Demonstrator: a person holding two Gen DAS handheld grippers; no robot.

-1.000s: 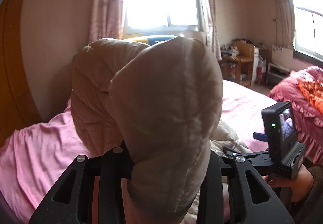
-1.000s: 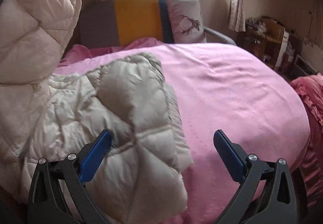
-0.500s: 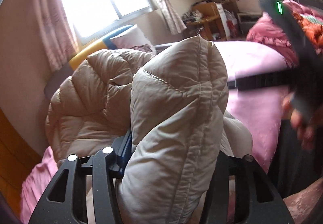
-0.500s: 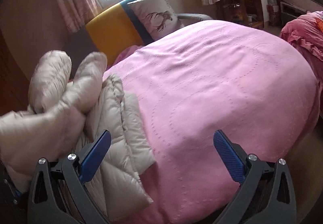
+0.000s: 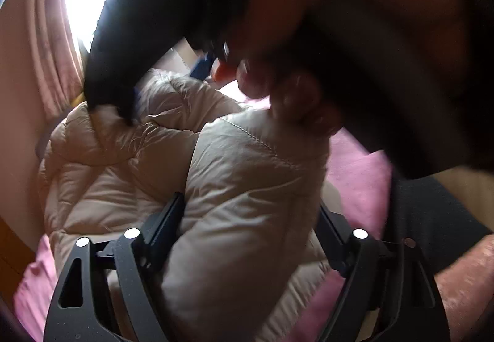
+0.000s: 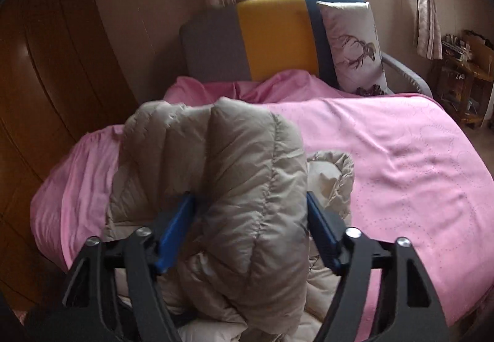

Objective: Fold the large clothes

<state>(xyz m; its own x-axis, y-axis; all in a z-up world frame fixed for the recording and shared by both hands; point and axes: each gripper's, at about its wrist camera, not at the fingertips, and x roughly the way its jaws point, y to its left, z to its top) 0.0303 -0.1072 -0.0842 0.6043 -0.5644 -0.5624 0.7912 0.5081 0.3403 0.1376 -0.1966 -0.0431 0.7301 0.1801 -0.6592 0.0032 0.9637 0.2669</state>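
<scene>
Currently: Hand-Over of the Folded Jacket Bundle

The beige down jacket (image 6: 247,187) lies bunched at the near left part of the bed, on the pink bedspread (image 6: 401,163). The right gripper (image 6: 250,218) has just been closing, and its blue pads press a thick fold of the jacket from both sides. The left gripper (image 5: 250,218) has just been opening; a quilted fold sits between its jaws, apparently released.

Step in hand, by judgement: transfer of the fold from left to right.

Next move: withdraw the left gripper clear, then lay the fold flat.

Clearance: the bedspread to the right is open. The wooden wardrobe (image 6: 46,95) bounds the left side. The person's right hand (image 5: 308,89) crowds the left gripper from above.
</scene>
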